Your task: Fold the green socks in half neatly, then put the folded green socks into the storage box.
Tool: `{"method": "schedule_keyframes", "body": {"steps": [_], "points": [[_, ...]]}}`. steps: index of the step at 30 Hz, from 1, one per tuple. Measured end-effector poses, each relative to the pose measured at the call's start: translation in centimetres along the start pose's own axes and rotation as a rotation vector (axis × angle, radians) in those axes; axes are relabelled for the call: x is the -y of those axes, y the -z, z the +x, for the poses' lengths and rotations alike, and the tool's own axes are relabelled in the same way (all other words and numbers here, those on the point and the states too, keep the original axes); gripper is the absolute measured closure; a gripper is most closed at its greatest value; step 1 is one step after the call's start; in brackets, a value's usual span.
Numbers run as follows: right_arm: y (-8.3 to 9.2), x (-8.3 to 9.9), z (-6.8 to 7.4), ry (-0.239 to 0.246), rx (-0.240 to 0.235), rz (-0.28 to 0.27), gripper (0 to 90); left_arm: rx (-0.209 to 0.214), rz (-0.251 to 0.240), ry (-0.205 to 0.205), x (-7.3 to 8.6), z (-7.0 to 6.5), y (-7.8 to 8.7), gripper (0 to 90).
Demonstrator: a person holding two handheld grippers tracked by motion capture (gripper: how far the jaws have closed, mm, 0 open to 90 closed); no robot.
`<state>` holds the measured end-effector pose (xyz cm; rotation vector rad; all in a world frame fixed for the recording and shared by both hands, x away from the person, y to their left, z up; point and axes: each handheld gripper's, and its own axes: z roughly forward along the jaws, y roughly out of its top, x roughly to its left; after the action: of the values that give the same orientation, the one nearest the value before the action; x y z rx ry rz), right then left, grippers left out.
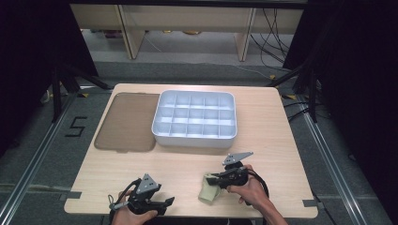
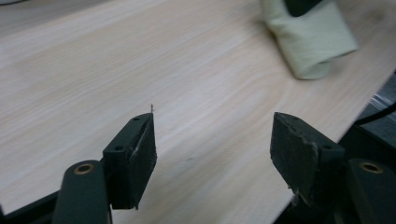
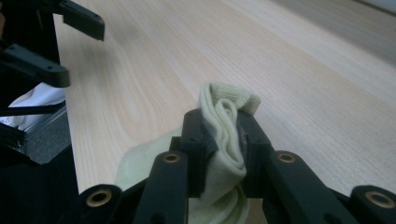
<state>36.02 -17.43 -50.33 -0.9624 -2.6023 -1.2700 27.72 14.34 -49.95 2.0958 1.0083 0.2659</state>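
A folded pale yellow-green cloth (image 1: pixel 208 193) lies near the table's front edge, right of centre. My right gripper (image 1: pixel 211 180) is shut on it. In the right gripper view the two black jaws (image 3: pixel 224 128) pinch a bunched fold of the cloth (image 3: pixel 229 99), and the rest hangs below them onto the wood. My left gripper (image 1: pixel 167 203) is at the front edge to the left of the cloth, and its jaws (image 2: pixel 212 135) stand wide open over bare wood with nothing between them. The cloth (image 2: pixel 310 42) sits ahead of it to the upper right.
A white tray (image 1: pixel 195 140) with several compartments stands at the middle back of the light wooden table (image 1: pixel 267 145). A flat brown translucent lid (image 1: pixel 126 122) lies to its left. The left gripper (image 3: pixel 70 46) hangs over the table's front edge.
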Motion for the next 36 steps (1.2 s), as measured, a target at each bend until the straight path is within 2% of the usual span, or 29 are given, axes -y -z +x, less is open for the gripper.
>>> {"method": "schedule_keyframes", "body": {"steps": [1,3,4,6,7,8,10,11,12,13,14,15,16,17,20,21,23,24,26,28,30,32,33,36], "points": [[0.2,-0.1,0.2,0.012,-0.007,-0.012,76.0,-0.036,0.008,-0.024,0.1,0.4,0.1,30.1],[0.3,-0.1,0.4,0.012,0.001,-0.027,76.0,-0.046,0.008,-0.017,0.1,0.6,0.0,28.8],[0.6,-0.2,0.5,0.026,0.003,-0.021,76.0,-0.048,0.011,-0.004,0.2,0.6,0.0,27.2],[0.8,-0.2,0.7,0.048,-0.002,-0.042,76.0,-0.062,0.01,-0.006,0.3,0.8,-0.1,27.5],[1.0,-0.3,0.9,0.05,0.009,-0.048,76.0,-0.061,0.021,-0.008,0.4,0.9,-0.1,27.5],[1.2,-0.4,1.1,0.082,0.023,-0.058,76.0,-0.068,0.009,0.003,0.5,0.8,-0.3,27.1],[1.6,-0.5,1.5,0.085,0.043,-0.065,76.0,-0.08,0.005,-0.006,0.5,0.9,-0.4,26.6],[1.7,-0.7,1.6,0.098,0.032,-0.071,76.0,-0.088,0.001,-0.007,0.6,1.0,-0.4,26.4],[1.8,-0.8,1.4,0.126,0.046,-0.088,76.0,-0.089,0.001,-0.007,0.6,1.0,-0.4,26.3],[2.1,-0.9,1.6,0.118,0.065,-0.088,76.0,-0.09,-0.001,-0.005,0.6,1.0,-0.4,26.2],[2.3,-1.1,1.4,0.151,0.079,-0.099,76.0,-0.088,-0.001,-0.004,0.6,1.1,-0.4,26.0],[2.5,-1.2,1.5,0.138,0.081,-0.109,76.0,-0.088,-0.001,-0.004,0.6,1.1,-0.4,25.6],[2.5,-1.2,1.5,0.138,0.081,-0.109,76.0,-0.091,0.016,-0.026,0.6,1.3,-0.2,25.6],[3.0,-1.4,1.4,0.152,0.107,-0.112,76.0,-0.09,0.023,-0.033,0.7,1.4,-0.2,25.0],[3.5,-1.7,1.1,0.174,0.137,-0.126,75.9,-0.092,0.016,-0.025,0.7,1.4,-0.3,24.7],[3.6,-1.8,1.0,0.185,0.148,-0.143,76.0,-0.099,-0.002,0.0,0.7,1.3,-0.4,24.2],[3.6,-1.9,0.8,0.182,0.145,-0.131,76.0,-0.102,0.005,-0.015,0.7,1.4,-0.3,24.0],[3.6,-1.9,0.7,0.181,0.162,-0.135,76.0,-0.099,-0.011,-0.008,0.7,1.4,-0.3,24.1],[3.7,-2.0,0.6,0.183,0.154,-0.128,75.9,-0.095,-0.012,-0.009,0.7,1.4,-0.3,24.0],[3.8,-2.0,0.6,0.167,0.174,-0.136,76.0,-0.099,-0.011,-0.009,0.7,1.4,-0.3,24.0],[4.0,-2.1,0.4,0.175,0.183,-0.144,75.9,-0.101,-0.009,-0.01,0.8,1.3,-0.3,24.0],[4.1,-2.2,0.4,0.182,0.174,-0.14,75.9,-0.097,-0.009,-0.001,0.8,1.3,-0.4,24.0],[4.4,-2.4,0.3,0.192,0.199,-0.15,75.9,-0.097,0.002,-0.014,0.7,1.3,-0.3,24.1],[4.7,-2.6,0.2,0.178,0.201,-0.157,75.9,-0.098,0.008,-0.032,0.7,1.3,-0.2,24.1]]}}
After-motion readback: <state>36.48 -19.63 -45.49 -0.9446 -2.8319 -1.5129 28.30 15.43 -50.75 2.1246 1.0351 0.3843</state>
